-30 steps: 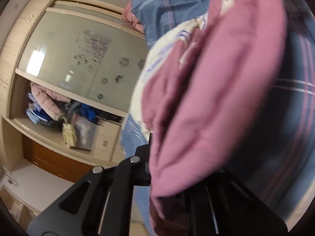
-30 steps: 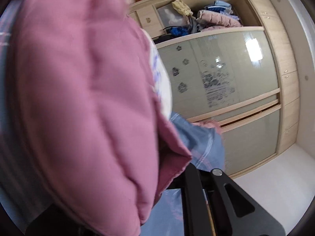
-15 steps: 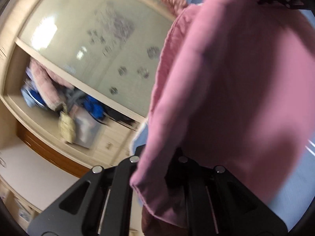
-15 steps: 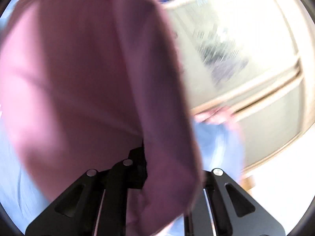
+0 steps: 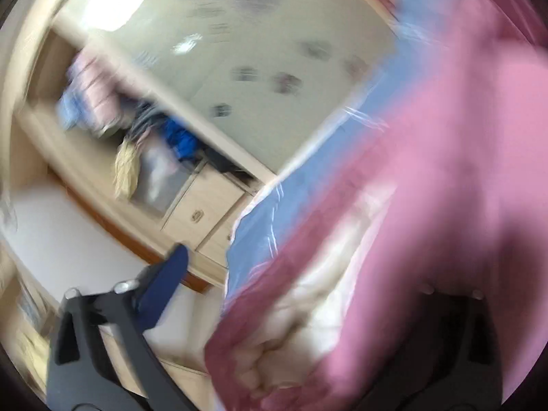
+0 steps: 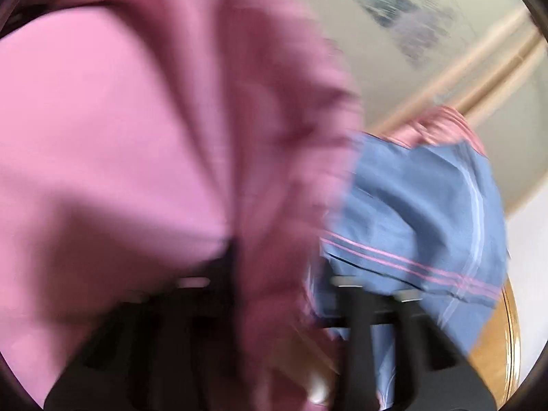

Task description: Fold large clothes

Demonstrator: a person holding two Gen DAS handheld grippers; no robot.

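Pink padded jacket (image 5: 445, 157) bunches over both tools, unfolded; folding looks barely begun. Left gripper (image 5: 308, 294) spread wide; right gripper (image 6: 274, 291) buried, grip unclear.

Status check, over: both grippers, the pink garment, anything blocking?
Left gripper open, one finger clear of cloth. Right gripper buried in fabric, state unclear. Pink garment bunched across both views, over blue plaid bedding. Heavy blur.

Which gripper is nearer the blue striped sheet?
Right. The blue sheet lies just past the right gripper; the left gripper, jaws open, sits under the pink jacket, the sheet beyond it.
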